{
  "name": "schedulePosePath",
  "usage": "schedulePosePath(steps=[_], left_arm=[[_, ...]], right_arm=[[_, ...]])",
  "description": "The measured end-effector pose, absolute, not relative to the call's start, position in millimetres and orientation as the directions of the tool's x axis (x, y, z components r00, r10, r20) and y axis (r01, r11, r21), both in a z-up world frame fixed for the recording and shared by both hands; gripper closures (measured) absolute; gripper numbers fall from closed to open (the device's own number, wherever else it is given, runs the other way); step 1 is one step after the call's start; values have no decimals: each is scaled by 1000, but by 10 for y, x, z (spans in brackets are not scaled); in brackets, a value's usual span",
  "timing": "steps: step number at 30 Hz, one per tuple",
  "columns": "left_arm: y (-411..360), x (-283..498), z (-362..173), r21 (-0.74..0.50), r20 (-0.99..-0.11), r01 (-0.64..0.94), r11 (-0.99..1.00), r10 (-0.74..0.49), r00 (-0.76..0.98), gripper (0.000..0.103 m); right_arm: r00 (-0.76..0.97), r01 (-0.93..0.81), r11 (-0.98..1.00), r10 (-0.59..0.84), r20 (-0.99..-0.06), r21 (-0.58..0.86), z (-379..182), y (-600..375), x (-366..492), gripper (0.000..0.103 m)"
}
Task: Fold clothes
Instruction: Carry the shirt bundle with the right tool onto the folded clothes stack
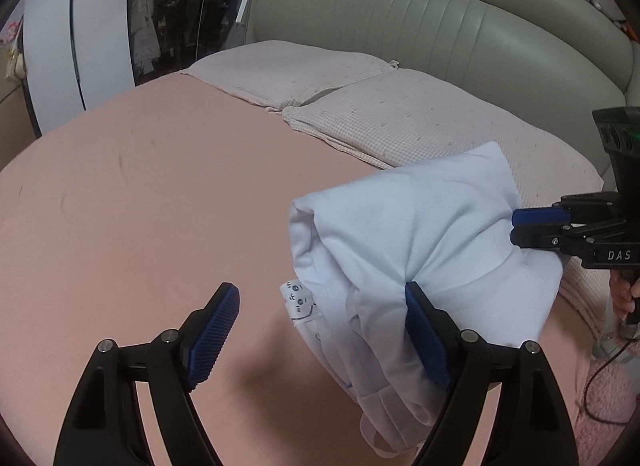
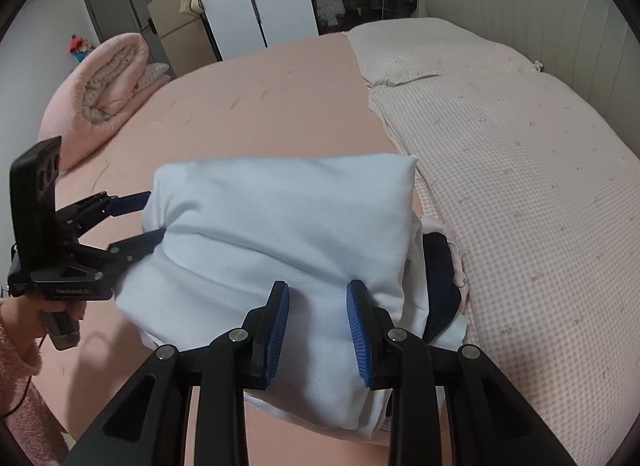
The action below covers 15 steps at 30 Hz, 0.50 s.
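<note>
Two checked pillows (image 1: pixel 400 113) lie against a padded headboard (image 1: pixel 440 13) — rolled pink quilt (image 2: pixel 96 93) nearby.

"DAS" on the right claw (image 1: pixel 516 227)

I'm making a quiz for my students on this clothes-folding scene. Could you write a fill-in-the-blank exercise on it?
1. The folded garment is pale ____.
2. It lies on a bed with a ____ sheet.
3. The left gripper has its jaws wide ____.
4. Two ____ lie in front of the headboard.

Missing words: blue; pink; open; pillows
</note>
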<state>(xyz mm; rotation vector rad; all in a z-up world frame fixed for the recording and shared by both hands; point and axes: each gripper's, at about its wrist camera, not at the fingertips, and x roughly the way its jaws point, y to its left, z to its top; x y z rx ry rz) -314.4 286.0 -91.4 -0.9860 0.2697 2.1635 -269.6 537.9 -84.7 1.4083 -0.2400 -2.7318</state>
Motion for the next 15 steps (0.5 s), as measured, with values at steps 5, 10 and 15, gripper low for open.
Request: schedulePosePath(steps=[5, 10, 15], left_arm=[[2775, -3126, -771, -166, -665, -682, -713, 591, -456, 21], [2613, -3003, -515, -246, -637, -630, -737, 613, -468, 20], [2300, -2915, -361, -280, -650, -550, -787, 577, -495, 18]], right_arm=[[-583, -58, -989, -79, -808, 138, -756, 5362, -2652, 74], [-617, -107, -983, -52, -786, 150, -579, 5369, -2528, 33], [-630, -143, -969, -67, -774, 200, -436, 5291, -2443, 26]])
